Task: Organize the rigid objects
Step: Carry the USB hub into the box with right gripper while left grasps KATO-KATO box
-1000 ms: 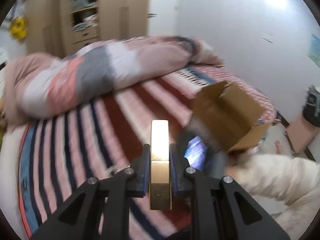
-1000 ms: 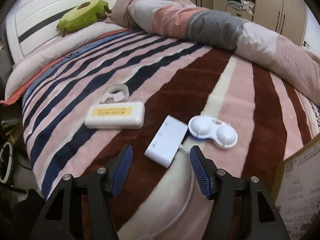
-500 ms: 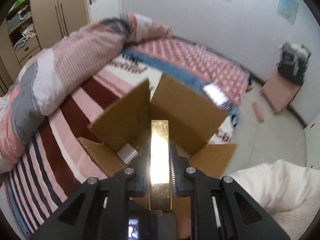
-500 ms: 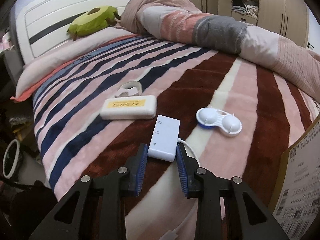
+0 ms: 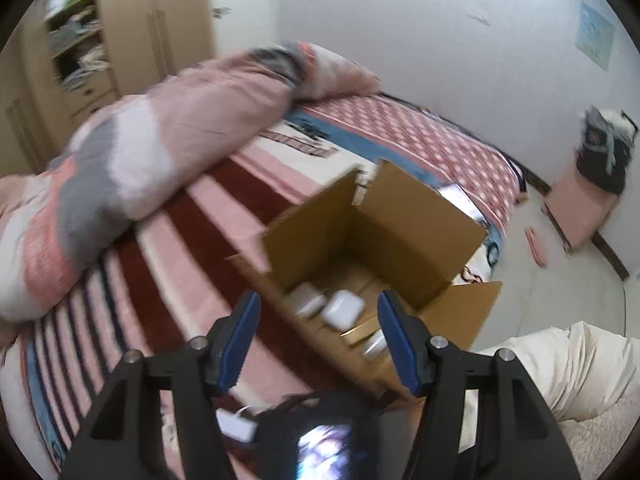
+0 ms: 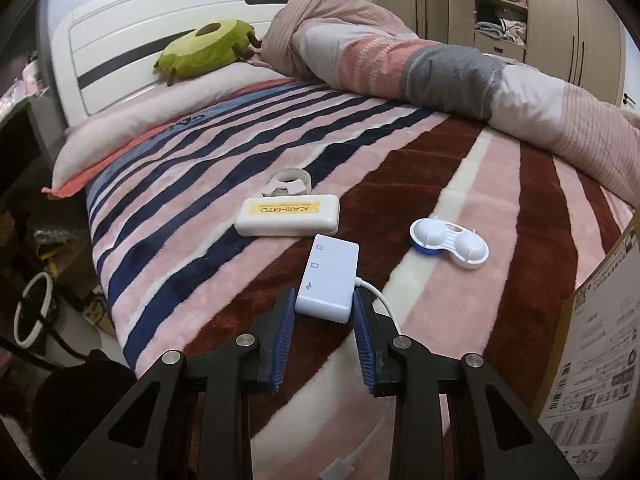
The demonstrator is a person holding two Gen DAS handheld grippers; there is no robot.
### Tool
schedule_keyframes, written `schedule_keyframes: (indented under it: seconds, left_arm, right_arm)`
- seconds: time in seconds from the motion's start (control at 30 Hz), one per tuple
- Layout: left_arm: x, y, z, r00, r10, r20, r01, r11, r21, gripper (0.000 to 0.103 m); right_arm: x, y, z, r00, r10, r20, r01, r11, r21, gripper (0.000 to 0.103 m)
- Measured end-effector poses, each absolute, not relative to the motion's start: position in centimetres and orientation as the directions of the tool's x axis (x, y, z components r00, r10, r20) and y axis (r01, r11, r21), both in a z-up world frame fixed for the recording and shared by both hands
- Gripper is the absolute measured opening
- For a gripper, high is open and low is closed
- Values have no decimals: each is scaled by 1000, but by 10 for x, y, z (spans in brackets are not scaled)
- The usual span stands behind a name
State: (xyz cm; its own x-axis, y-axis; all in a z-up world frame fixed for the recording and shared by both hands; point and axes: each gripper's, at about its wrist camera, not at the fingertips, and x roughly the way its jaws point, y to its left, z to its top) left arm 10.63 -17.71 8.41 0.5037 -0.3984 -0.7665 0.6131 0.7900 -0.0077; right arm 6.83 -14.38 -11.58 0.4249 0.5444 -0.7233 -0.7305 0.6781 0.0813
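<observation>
In the left wrist view my left gripper (image 5: 318, 332) is open and empty above the open cardboard box (image 5: 404, 216) on the bed. Inside the box lie white cases (image 5: 342, 309) and a gold bar (image 5: 360, 330). In the right wrist view my right gripper (image 6: 324, 312) is shut on the near end of a white USB hub (image 6: 330, 276), whose cable (image 6: 380, 294) trails right. A white case with a yellow label (image 6: 288, 215), a tape roll (image 6: 290, 181) and a white and blue contact lens case (image 6: 450, 242) lie on the striped blanket (image 6: 200, 200).
A rolled duvet (image 6: 440, 68) lies across the far side of the bed. A green avocado plush (image 6: 204, 48) sits by the headboard. The box's labelled wall (image 6: 600, 340) stands at the right edge. A wardrobe (image 5: 120, 40) and a pink stool (image 5: 576, 208) stand beyond the bed.
My left gripper opened and let go of the gold bar, which now lies in the box. My right gripper closed on the USB hub.
</observation>
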Motion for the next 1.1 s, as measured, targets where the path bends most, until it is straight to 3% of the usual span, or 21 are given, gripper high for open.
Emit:
schedule_keyframes:
  seconds: [0.17,0.4,0.67,0.83,0.93,1.1]
  left_arm:
    - [90,-92,89,639,-245,-729,453,886,100,66]
    - [74,16,50,687,-94,-720,256,959,119,66]
    - [79,50,-37,623,-102,-775,231,971,57,66]
    - [86,39,-82,598,-144,-789,252,968,14,66]
    - [93,29,-102,573,-170,-802,267,963,-13,66]
    - [102,18,-126,552,-162,-818,266,964,-12,66]
  right_arm:
    - [57,-140,-93,437,572,-695,-747,660,73,25]
    - [35,-126,-46,474,597,-647,-777,629,10,25]
    - [30,-167,34,618,566,-547,-698,714,-50,25]
    - [30,-223,79,745,444,-497,-569,812,-128,25]
    - [39,-252,87,772,355,-528,-498,853,-155,25]
    - [69,-282,59,712,235,-662,-423,896,-137,25]
